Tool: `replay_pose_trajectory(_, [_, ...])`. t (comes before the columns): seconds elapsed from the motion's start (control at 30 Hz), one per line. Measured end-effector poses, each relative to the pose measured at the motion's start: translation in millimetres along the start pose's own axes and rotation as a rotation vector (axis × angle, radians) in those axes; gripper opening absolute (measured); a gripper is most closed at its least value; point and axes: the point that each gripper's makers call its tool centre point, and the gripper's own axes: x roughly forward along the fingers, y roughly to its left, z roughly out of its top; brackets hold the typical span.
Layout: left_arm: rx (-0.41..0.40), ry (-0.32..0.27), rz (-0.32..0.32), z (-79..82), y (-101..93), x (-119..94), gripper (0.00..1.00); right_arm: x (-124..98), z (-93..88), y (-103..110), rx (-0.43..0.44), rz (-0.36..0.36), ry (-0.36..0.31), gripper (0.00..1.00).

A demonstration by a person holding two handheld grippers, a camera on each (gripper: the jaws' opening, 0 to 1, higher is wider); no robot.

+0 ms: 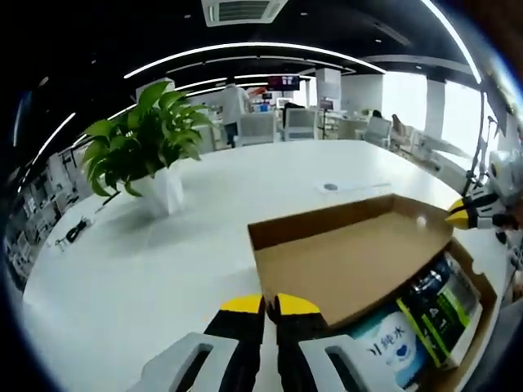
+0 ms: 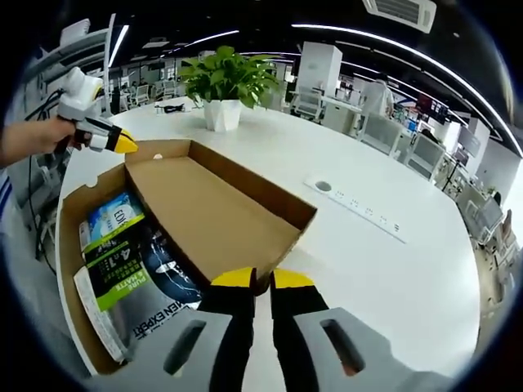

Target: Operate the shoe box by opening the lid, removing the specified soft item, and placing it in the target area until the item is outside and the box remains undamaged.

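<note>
Both tools (image 1: pixel 270 304) (image 2: pixel 261 278) pinch lid (image 2: pixel 214 214).

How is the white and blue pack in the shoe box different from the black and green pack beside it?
The white and blue pack is light, with a blue heart-like mark in the left gripper view; the black and green pack is dark with green bands. The white and blue pack lies at one end of the shoe box; the black and green pack lies nearer the middle. Both lie flat under the raised lid.

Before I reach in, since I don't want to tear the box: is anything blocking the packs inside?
The lid is open but hangs over part of the box, covering one side of the packs. The rest lie uncovered, and both grippers sit at the lid's edge.
</note>
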Motion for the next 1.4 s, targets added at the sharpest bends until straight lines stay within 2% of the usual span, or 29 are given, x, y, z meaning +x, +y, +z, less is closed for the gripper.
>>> replay_pose_trajectory(0.2, [0.029,0.017,0.000,-2.0,1.9,4.9,0.04,2.2,-1.5,-0.6,0.016,0.005,0.007,0.05])
replay_pose_trajectory(0.77, [0.020,0.033,-0.007,-2.3,3.3,7.0,0.05,3.9,-2.5,-1.6,0.059,-0.003,0.017,0.08])
replay_pose_trajectory(0.87, [0.019,0.038,-0.011,-3.1,4.4,7.2,0.05,2.0,-2.8,-0.8,0.034,-0.009,0.019,0.11])
replay_pose_trajectory(1.0, [0.023,0.042,-0.010,-3.1,4.5,8.0,0.05,-3.4,0.2,0.2,0.090,-0.007,0.000,0.18])
replay_pose_trajectory(1.13, [0.032,0.047,-0.012,-1.6,0.5,4.7,0.05,-11.2,3.9,4.5,0.097,0.002,-0.004,0.22])
replay_pose_trajectory(1.3, [0.000,0.049,-0.030,-1.5,-5.1,-0.3,0.10,-17.4,-1.4,11.0,0.113,0.022,-0.003,0.34])
replay_pose_trajectory(1.4, [0.004,0.055,-0.039,-3.2,-7.4,-4.6,0.14,-23.6,-1.8,14.6,0.103,0.031,-0.009,0.37])
